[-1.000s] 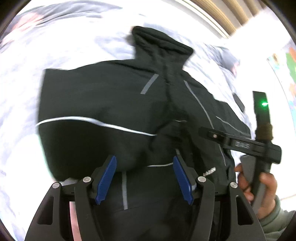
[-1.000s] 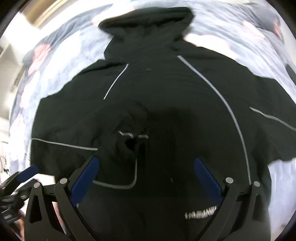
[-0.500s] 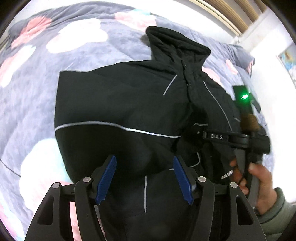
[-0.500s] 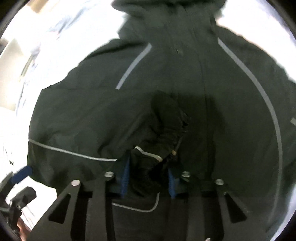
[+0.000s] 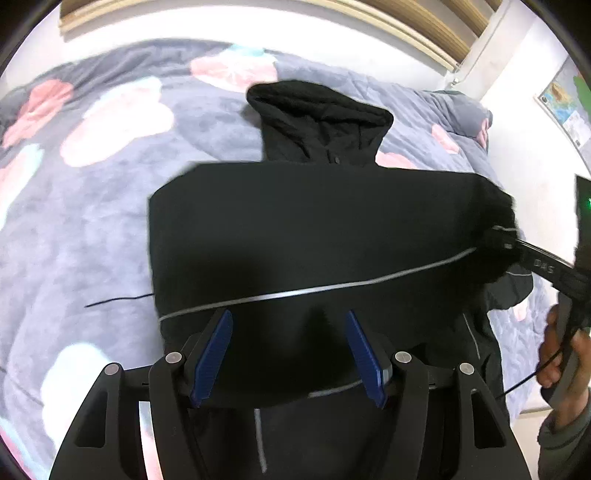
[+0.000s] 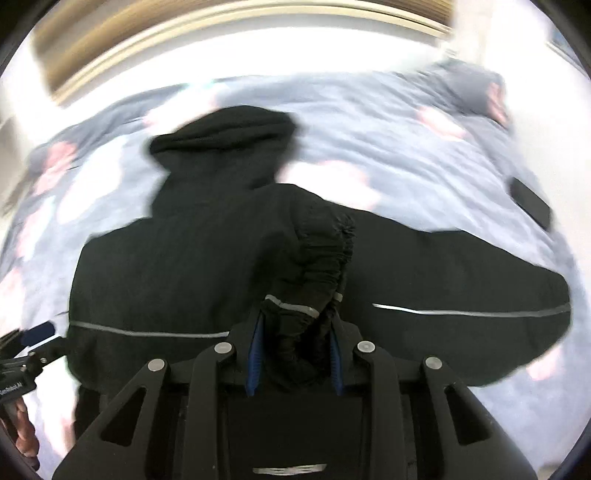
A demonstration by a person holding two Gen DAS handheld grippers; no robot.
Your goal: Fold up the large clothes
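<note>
A black hooded jacket point(image 5: 314, 229) with thin grey stripes lies on a floral bed quilt point(image 5: 74, 221), hood point(image 5: 317, 118) at the far end. My left gripper point(image 5: 288, 354) is open and empty above the jacket's lower part. My right gripper point(image 6: 295, 350) is shut on the jacket's sleeve cuff point(image 6: 306, 291) and holds it raised; the sleeve stretches taut across the jacket's body. In the left wrist view the right gripper point(image 5: 506, 240) shows at the right edge with the cuff in it. The jacket point(image 6: 166, 277) is blurred in the right wrist view.
The grey quilt point(image 6: 406, 147) with pink and white flowers covers the bed. A dark flat object point(image 6: 528, 201) lies on the quilt at the far right. A wooden headboard point(image 5: 332, 14) and a white wall run behind. A poster point(image 5: 565, 99) hangs on the right wall.
My right gripper has closed on the sleeve cuff and pulled it up and to the right, drawing the sleeve across the jacket. My left gripper stayed open.
</note>
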